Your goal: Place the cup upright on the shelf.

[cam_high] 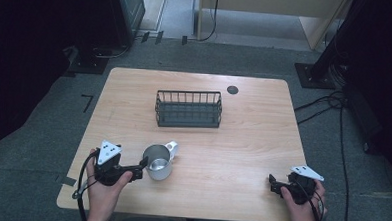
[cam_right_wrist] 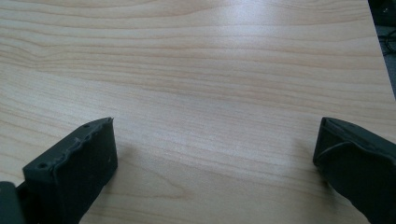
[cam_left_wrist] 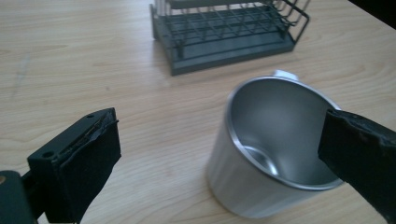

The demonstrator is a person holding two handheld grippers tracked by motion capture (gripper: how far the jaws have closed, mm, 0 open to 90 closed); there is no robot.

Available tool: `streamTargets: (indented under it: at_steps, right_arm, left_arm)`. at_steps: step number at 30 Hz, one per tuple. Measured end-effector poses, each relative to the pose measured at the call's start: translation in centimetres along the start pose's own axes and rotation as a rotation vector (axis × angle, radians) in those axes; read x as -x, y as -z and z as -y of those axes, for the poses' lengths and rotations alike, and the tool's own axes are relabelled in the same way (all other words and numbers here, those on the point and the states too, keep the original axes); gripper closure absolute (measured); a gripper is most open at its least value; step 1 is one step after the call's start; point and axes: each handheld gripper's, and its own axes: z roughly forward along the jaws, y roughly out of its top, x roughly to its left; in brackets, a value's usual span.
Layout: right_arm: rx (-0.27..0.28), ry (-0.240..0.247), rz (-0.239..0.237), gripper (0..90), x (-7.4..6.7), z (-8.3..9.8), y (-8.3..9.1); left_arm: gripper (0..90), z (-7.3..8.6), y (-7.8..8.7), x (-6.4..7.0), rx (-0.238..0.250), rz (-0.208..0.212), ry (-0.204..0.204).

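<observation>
- A light wooden table (cam_high: 242,142) with rounded corners stands on grey carpet, seen from above.
- A dark wire basket (cam_high: 188,109), a small rack with a solid base, sits upright near the middle of the table, toward its far side.
- A small round black disc (cam_high: 232,89) lies on the tabletop beyond the basket, toward its right.
- A shiny metal cup (cam_high: 157,162) stands upright near the front left of the table, well apart from the basket; its handle points toward the basket and the inside looks empty.
- The left gripper (cam_high: 142,168), held in the person's left hand (cam_high: 103,186), sits just left of the cup. Its jaws are spread wide; in the left gripper view one jaw is over the cup's open mouth and the other is outside its wall. Whether either jaw touches the cup cannot be told.
- The right gripper (cam_high: 272,184), held in the right hand (cam_high: 300,202), rests near the front right corner, well apart from the cup. Its jaws are spread over bare wood.
</observation>
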Motion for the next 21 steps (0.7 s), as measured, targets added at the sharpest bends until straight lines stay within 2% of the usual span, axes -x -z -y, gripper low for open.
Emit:
streamTargets:
  at_steps: [6,7,12,15,19,21]
  right_arm:
    - [0.000,0.000,0.000,0.0,0.0,0.0,0.0]
    - [0.000,0.000,0.000,0.0,0.0,0.0,0.0]
    - [0.000,0.000,0.000,0.0,0.0,0.0,0.0]
    - [0.000,0.001,0.000,0.0,0.0,0.0,0.0]
    - [0.000,0.000,0.000,0.0,0.0,0.0,0.0]
    - [0.000,0.000,0.000,0.0,0.0,0.0,0.0]
  left_arm:
    - [0.0,0.2,-1.4,2.2,-0.031,0.032,-0.030]
    - [0.0,0.2,-1.4,2.2,-0.031,0.032,-0.030]
    - [0.0,0.8,-2.5,3.4,-0.057,0.015,-0.040]
    - [0.0,1.5,-3.4,3.9,-0.076,-0.032,-0.047]
    - [0.0,1.9,-4.2,3.9,-0.103,-0.048,-0.052]
    - [0.0,2.2,-4.5,3.6,-0.121,-0.041,-0.049]
